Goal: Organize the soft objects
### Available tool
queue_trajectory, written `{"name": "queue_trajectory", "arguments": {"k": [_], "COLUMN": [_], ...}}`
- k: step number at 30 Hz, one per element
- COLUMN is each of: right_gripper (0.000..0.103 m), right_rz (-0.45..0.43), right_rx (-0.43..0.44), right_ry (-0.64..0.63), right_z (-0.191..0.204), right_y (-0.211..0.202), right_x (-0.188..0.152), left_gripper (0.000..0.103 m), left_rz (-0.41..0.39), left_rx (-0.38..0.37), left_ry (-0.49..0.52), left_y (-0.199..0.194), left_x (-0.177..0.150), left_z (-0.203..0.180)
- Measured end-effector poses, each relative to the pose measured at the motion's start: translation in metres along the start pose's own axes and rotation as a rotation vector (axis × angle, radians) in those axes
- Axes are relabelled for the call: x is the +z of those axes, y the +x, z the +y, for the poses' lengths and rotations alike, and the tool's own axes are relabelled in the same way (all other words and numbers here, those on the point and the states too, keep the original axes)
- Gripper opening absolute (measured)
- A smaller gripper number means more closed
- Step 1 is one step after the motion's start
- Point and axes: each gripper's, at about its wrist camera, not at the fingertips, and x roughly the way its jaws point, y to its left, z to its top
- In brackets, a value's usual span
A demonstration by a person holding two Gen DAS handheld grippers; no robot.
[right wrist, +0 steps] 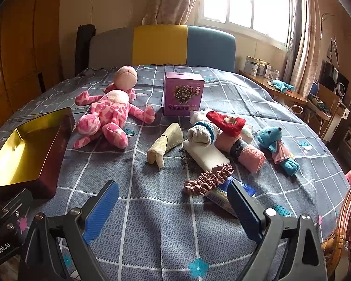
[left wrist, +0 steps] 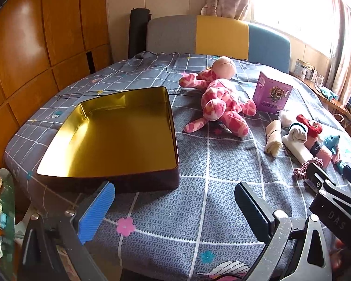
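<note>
— Blue-padded fingers fill the bottom of both views. How do they stand?

— Spread wide on each. The left gripper [left wrist: 175, 210] hangs over the grey checked bedspread [left wrist: 199, 182] with nothing between its pads, and the right gripper [right wrist: 173, 210] is just as wide apart and holds nothing either.

— Where is the tin?

— At centre left of the left view: an open metal tin [left wrist: 119, 164] with a gold inside, lying on the bedspread just past the left finger.

— And the soft things?

— A pink spotted plush toy [right wrist: 105, 117] lies at centre left of the right view, beside a purple carton [right wrist: 182, 93]. Right of centre sits a cluster: a rolled beige cloth [right wrist: 166, 145], a rolled white sock with a blue band [right wrist: 203, 133], a red knitted piece [right wrist: 227, 121], a white bar [right wrist: 206, 154], a rolled pink towel [right wrist: 248, 152] and a blue plush toy [right wrist: 273, 145]. A pink scrunchie [right wrist: 208, 178] lies nearest, just beyond the right finger, touching a flat blue packet [right wrist: 220, 199].
</note>
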Motion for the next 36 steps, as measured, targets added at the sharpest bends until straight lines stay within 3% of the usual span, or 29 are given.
{"name": "queue_trajectory", "arguments": {"k": [36], "right_gripper": [0.096], "right_rz": [-0.011], "right_rx": [0.016], "right_ry": [0.008], "right_z": [0.0], "right_y": [-0.0035], "right_x": [-0.0001], "left_gripper": [0.103], "left_rz": [-0.012], "left_rx": [-0.01], "left_ry": [-0.011], "left_y": [-0.0038], "left_x": [0.0015], "left_z": [0.0032]}}
